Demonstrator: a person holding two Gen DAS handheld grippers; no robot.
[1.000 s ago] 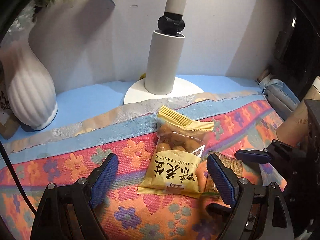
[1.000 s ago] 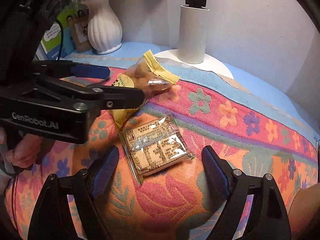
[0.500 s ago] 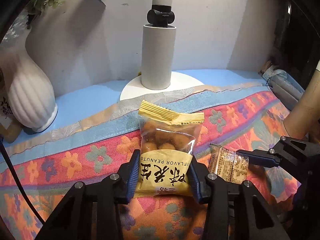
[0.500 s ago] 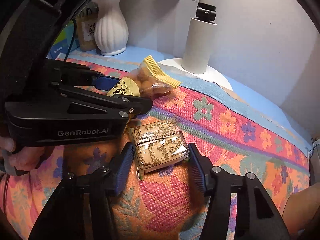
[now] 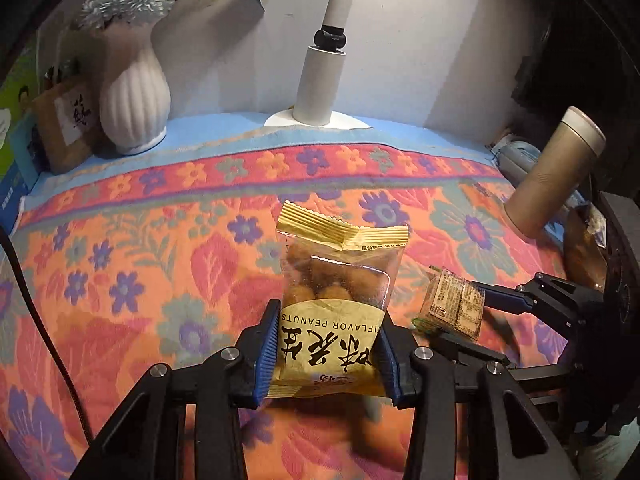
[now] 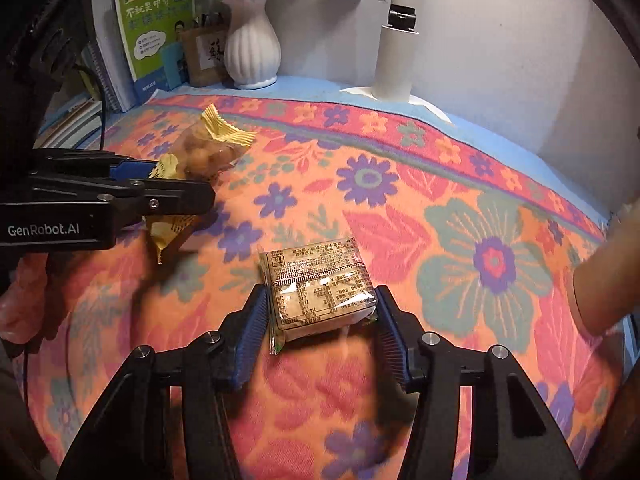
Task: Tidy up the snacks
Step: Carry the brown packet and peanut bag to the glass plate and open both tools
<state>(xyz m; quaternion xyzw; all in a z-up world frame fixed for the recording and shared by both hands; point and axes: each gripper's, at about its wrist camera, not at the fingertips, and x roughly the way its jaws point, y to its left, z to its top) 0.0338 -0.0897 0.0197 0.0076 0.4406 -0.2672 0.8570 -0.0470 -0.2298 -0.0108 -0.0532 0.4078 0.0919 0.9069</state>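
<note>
My left gripper (image 5: 327, 350) is shut on a yellow bag of flavor peanuts (image 5: 338, 300) and holds it above the flowered cloth (image 5: 160, 264). My right gripper (image 6: 320, 326) is shut on a small clear-wrapped biscuit pack (image 6: 318, 288), also lifted off the cloth. In the left wrist view the biscuit pack (image 5: 454, 306) shows to the right between the right gripper's fingers (image 5: 500, 300). In the right wrist view the peanut bag (image 6: 200, 152) shows at the left, held by the left gripper (image 6: 160, 184).
A white ribbed vase (image 5: 132, 100) with flowers, a white lamp base (image 5: 320, 84) and a brown paper bag (image 5: 64, 124) stand along the back wall. Books (image 6: 152, 32) lean at the far left. A tan cylindrical flask (image 5: 556, 172) stands at the right edge.
Both grippers closed on their snacks, then lifted them and pulled back from the wall, toward the near part of the cloth.
</note>
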